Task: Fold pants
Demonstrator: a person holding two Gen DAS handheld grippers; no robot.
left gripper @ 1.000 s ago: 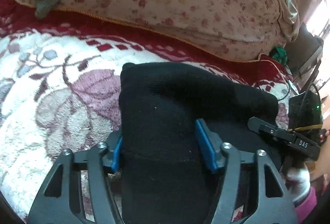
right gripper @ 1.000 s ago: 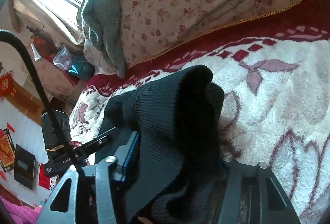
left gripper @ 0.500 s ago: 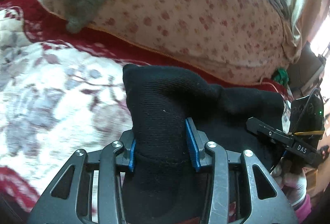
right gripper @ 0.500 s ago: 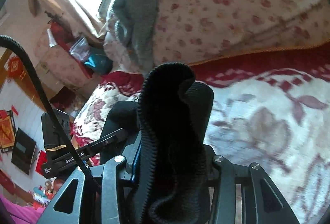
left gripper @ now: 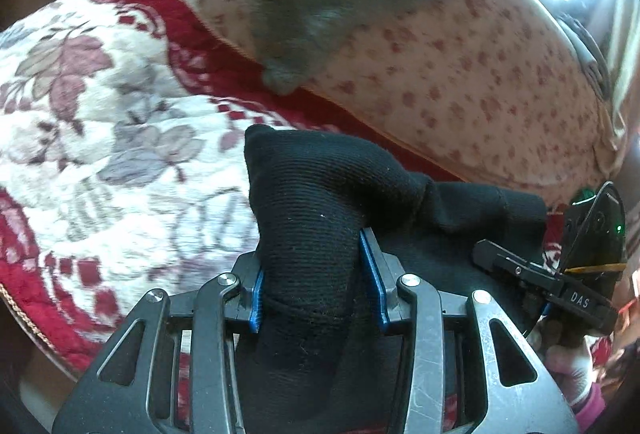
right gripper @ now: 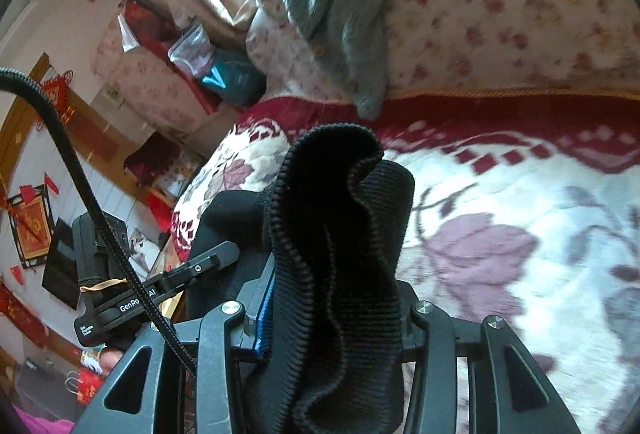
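Observation:
The black knit pants (left gripper: 320, 194) are bunched and held up off the flowered bedspread (left gripper: 100, 138). My left gripper (left gripper: 318, 286) is shut on a thick fold of the pants between its blue pads. My right gripper (right gripper: 336, 318) is shut on the ribbed edge of the pants (right gripper: 332, 218), which stands up in front of its camera. The right gripper also shows at the right edge of the left wrist view (left gripper: 544, 282). The left gripper shows at the left of the right wrist view (right gripper: 160, 294). The two grippers are close, side by side.
A rolled floral quilt (left gripper: 460, 74) lies along the back of the bed with a grey cloth (left gripper: 320, 6) draped over it. The bed's left edge (left gripper: 36, 322) drops off. Furniture and red wall hangings (right gripper: 32, 230) stand beyond the bed.
Both grippers have closed tighter on the pants and lifted them off the bedspread. Both views have swung up and towards the left end of the bed.

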